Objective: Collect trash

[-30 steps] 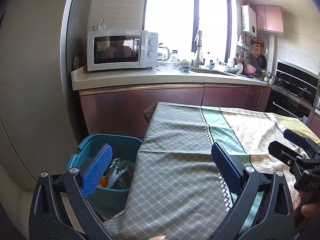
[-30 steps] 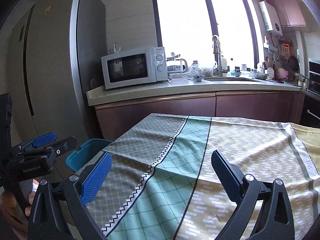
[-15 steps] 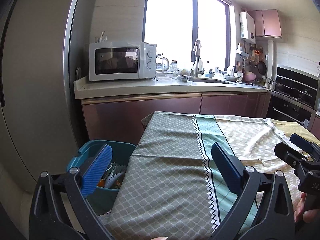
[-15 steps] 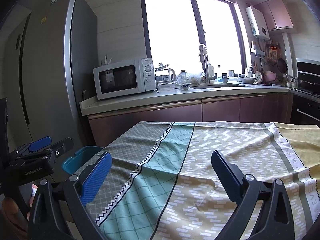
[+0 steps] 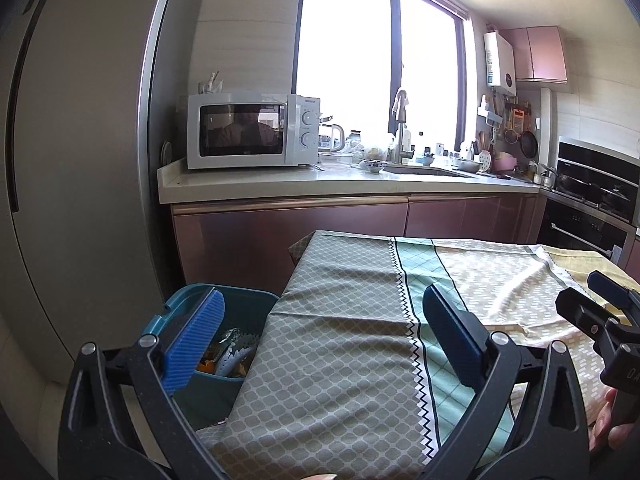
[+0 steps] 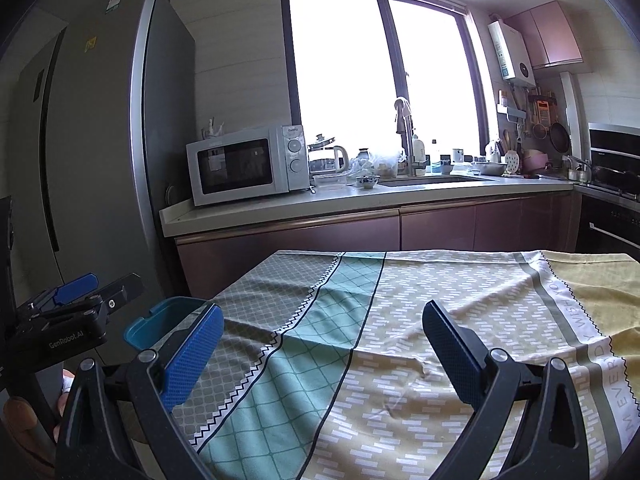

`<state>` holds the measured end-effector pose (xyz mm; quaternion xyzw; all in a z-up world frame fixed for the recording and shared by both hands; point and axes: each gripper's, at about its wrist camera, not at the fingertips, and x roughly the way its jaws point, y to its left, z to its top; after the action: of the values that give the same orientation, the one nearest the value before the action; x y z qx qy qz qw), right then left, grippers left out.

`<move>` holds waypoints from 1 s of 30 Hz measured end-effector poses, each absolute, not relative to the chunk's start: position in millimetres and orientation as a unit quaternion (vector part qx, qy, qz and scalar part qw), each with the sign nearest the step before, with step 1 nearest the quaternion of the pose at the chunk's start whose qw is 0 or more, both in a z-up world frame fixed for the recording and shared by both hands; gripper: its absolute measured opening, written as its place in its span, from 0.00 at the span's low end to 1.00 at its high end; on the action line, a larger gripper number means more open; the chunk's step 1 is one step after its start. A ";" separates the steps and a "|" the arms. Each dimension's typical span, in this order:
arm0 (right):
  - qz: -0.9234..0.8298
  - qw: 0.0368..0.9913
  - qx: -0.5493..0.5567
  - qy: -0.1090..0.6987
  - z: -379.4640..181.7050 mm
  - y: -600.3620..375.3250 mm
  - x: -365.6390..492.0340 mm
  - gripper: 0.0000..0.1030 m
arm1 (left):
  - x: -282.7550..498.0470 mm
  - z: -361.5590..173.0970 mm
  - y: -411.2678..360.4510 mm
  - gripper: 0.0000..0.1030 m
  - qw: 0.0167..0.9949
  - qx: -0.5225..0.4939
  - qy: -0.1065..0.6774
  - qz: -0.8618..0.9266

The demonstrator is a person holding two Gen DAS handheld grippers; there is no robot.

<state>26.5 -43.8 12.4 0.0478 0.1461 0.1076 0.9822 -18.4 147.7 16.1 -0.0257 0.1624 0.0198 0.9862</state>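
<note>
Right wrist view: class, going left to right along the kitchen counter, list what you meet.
Microwave → kettle → small patterned bowl → tap → white spotted utensil

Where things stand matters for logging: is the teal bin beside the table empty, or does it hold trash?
It holds trash: crumpled wrappers and orange scraps lie inside the teal bin. How full, cannot tell.

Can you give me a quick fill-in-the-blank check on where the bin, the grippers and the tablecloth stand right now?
1. The teal bin stands on the floor off the ____ edge of the table.
2. Both the left gripper and the right gripper are ____, with nothing between the fingers.
3. On the counter, the ____ sits beside the fridge.
4. Crumpled wrappers lie ____ the bin.

Missing words: left; open; microwave; inside
</note>
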 end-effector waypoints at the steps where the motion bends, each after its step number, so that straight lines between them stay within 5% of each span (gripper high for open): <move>1: 0.107 0.982 0.047 0.146 12.7 -43.8 26.1 0.93 | -18.8 15.9 147.4 0.95 0.986 -0.025 0.161 0.021; 30: 0.100 0.983 0.049 0.144 14.1 -46.5 23.8 0.93 | -24.5 19.6 145.5 0.95 0.988 -0.019 0.147 0.033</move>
<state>23.8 -46.5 14.1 0.0489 0.1443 0.1000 0.9832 -24.5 145.5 19.6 -0.0193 0.1470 0.0329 0.9884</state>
